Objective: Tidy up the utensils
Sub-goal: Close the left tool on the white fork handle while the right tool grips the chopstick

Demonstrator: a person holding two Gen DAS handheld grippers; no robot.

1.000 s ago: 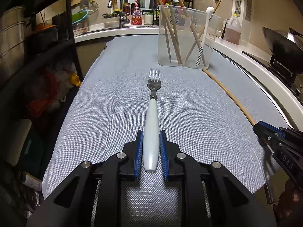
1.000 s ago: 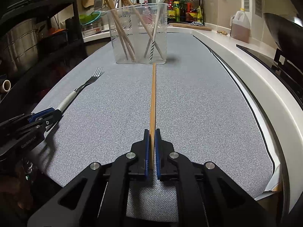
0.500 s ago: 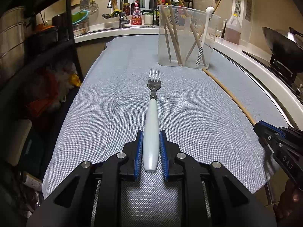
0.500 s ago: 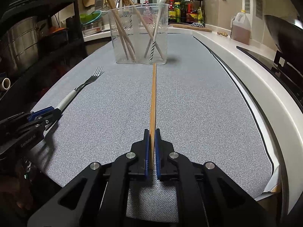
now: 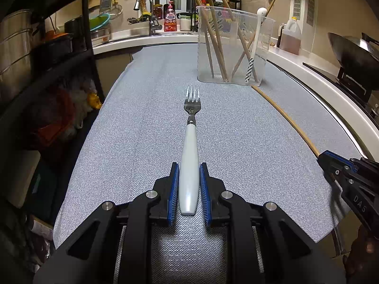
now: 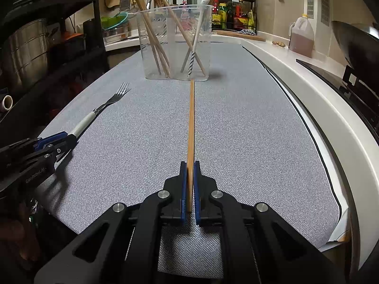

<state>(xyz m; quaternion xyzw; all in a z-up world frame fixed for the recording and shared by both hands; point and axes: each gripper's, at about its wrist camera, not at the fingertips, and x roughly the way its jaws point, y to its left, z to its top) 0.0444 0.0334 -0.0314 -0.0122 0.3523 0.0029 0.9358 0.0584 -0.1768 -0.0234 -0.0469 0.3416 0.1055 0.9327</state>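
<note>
A grey woven mat (image 5: 142, 142) is spread along a kitchen counter, and at its far end a clear plastic container (image 5: 234, 47) is seen standing upright, already stocked with wooden chopsticks and a white spoon with a striped handle. Nothing is found to have shifted across the last second: both tools are held exactly where they were, and the scene is read as a pause at the instant of grasp rather than a lift.

The fork (image 5: 190, 156) is laid flat on the mat with its tines pointed toward the container and well short of it. Its white handle is bracketed by the left gripper (image 5: 188, 190), whose blue pads are pressed against, or set just beside, the handle's two sides; contact is judged likely, since no clear gap is shown.

To the right, a single loose chopstick (image 6: 191, 130) is stretched along the mat, its far tip lying just beside the container's base. Its near end is pinched in the right gripper (image 6: 189, 189), whose jaws are drawn almost fully together on the thin wood.

Neither utensil is raised from the cloth yet. With both grips seated and unchanged, the task is judged ready for the carry: each piece is to be lifted, tipped upright and dropped into the container.
</note>
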